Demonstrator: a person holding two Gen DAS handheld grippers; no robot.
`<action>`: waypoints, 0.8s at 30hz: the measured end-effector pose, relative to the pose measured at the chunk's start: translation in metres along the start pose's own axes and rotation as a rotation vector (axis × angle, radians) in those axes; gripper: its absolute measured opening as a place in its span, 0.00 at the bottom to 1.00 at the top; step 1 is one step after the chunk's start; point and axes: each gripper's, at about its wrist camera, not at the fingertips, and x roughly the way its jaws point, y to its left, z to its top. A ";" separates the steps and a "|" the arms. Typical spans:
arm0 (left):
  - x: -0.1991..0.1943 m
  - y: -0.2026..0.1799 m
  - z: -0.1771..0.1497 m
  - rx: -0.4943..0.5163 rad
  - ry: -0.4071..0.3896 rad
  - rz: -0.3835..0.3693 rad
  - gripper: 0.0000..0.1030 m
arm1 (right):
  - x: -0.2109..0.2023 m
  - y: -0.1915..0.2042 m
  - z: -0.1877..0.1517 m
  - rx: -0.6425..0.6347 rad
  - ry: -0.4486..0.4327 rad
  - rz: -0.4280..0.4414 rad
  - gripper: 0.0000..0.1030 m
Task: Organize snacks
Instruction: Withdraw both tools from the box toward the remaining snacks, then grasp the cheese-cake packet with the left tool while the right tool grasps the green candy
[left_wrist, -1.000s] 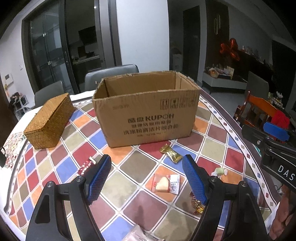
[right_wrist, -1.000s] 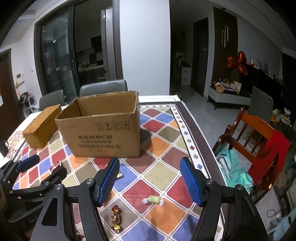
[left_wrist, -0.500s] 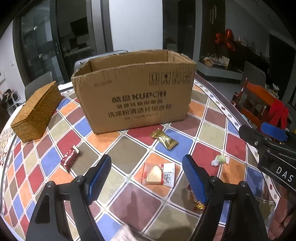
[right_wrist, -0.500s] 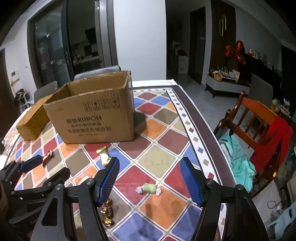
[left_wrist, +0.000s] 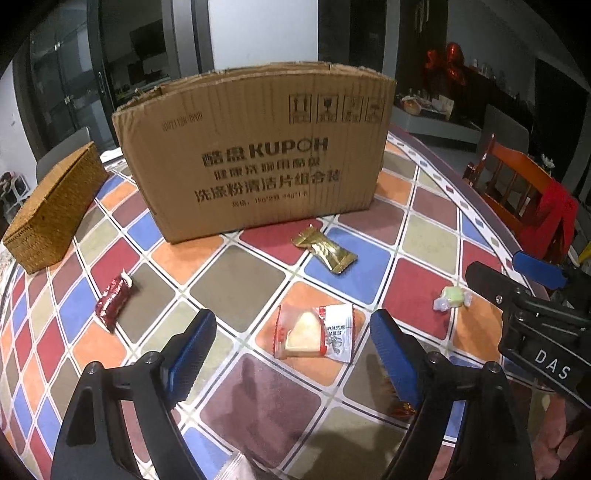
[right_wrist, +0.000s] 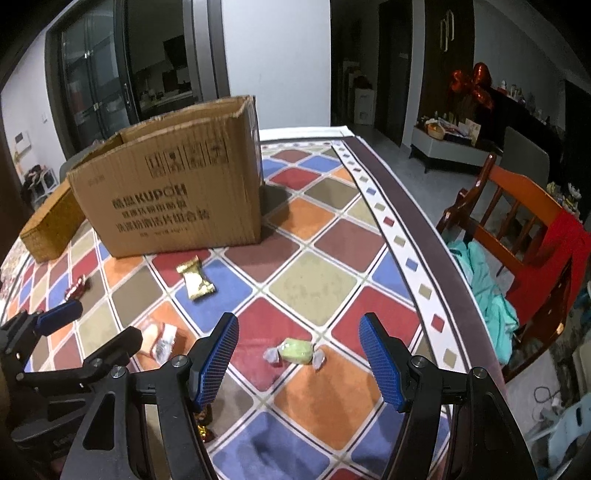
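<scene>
An open cardboard box (left_wrist: 255, 155) (right_wrist: 177, 184) stands on the checked tablecloth. In front of it lie a gold packet (left_wrist: 325, 251) (right_wrist: 195, 278), a dark red wrapped snack (left_wrist: 112, 301) (right_wrist: 77, 288), a clear packet with a pale cake (left_wrist: 314, 332) (right_wrist: 159, 338) and a green wrapped candy (left_wrist: 452, 297) (right_wrist: 295, 350). My left gripper (left_wrist: 293, 350) hovers over the cake packet, its jaws opening, with nothing pressed between the pads. My right gripper (right_wrist: 299, 354) is open above the green candy, clear of it.
A woven basket (left_wrist: 51, 214) (right_wrist: 50, 227) sits left of the box. A small red-gold candy (right_wrist: 204, 428) lies under the right gripper's left finger. The table's edge (right_wrist: 417, 236) curves along the right, with an orange wooden chair (right_wrist: 524, 221) draped in cloth beyond it.
Both grippers have sunk toward the table and tilted down, so the snacks and box look larger. The left jaws stand slightly wider apart than before.
</scene>
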 end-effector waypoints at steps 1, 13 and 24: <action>0.002 0.000 0.000 0.001 0.004 -0.001 0.83 | 0.002 0.000 -0.001 0.001 0.005 0.000 0.67; 0.028 -0.002 -0.005 0.007 0.065 -0.014 0.84 | 0.029 0.002 -0.011 -0.004 0.072 -0.012 0.67; 0.043 -0.005 -0.005 0.010 0.104 -0.003 0.83 | 0.040 -0.002 -0.014 0.009 0.101 -0.018 0.67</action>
